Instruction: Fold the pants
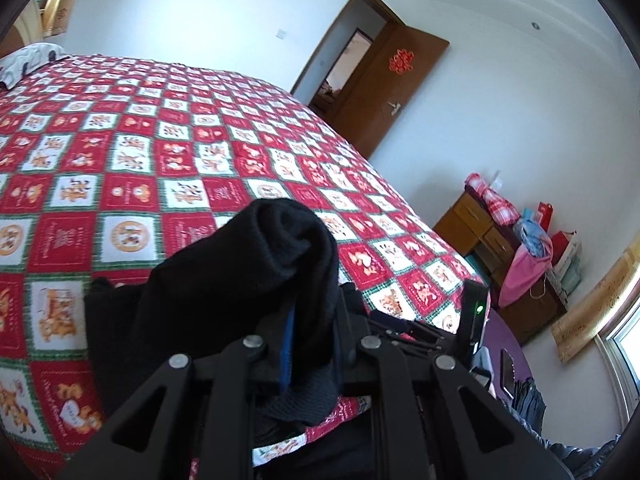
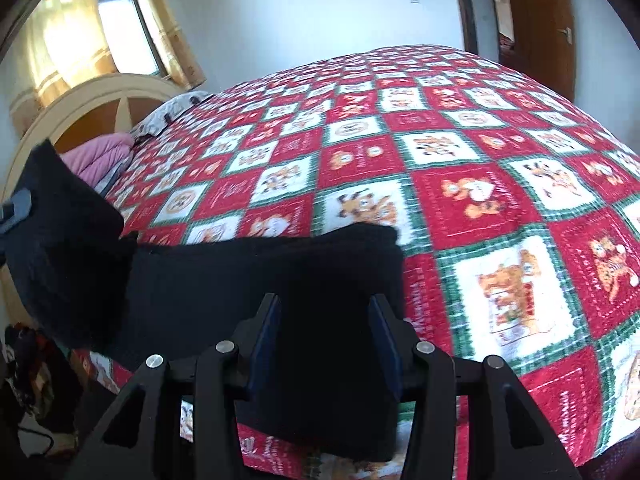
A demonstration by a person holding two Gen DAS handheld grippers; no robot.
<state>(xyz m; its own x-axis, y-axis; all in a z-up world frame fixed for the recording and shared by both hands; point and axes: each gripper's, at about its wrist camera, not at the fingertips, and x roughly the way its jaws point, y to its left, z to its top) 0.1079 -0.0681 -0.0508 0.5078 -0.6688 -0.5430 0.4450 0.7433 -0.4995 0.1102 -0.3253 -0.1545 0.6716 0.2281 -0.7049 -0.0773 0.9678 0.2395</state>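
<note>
Left wrist cam: my left gripper (image 1: 308, 344) is pinched on a bunched end of the black pants (image 1: 256, 272), fabric humped up over the fingers and lifted off the bedspread (image 1: 120, 152); blue pad just shows thru the cloth. More black cloth lies flat to the left of the tool on the near edge of the bed. Far right there's the door (image 1: 396, 92) and a dresser (image 1: 480, 240) w/ clutter, well apart from the work. Right wrist cam: my right gripper (image 2: 324, 344) is spread wide, nothing between the pads, hovering over the flat part of the pants (image 2: 260, 280), which lie on the near edge of the bedspread (image 2: 480, 160). Long axis looks to run left-right across this view, w/ a free end just ahead and slightly right of the tool; at far left a raised black panel hangs up, prob. the end my left tool holds, tho I can't confirm. Headboard (image 2: 80, 104) far left. My read: right tool is the nearer one to the flat end, so next grab prob. falls to it, straight ahead and down.
</note>
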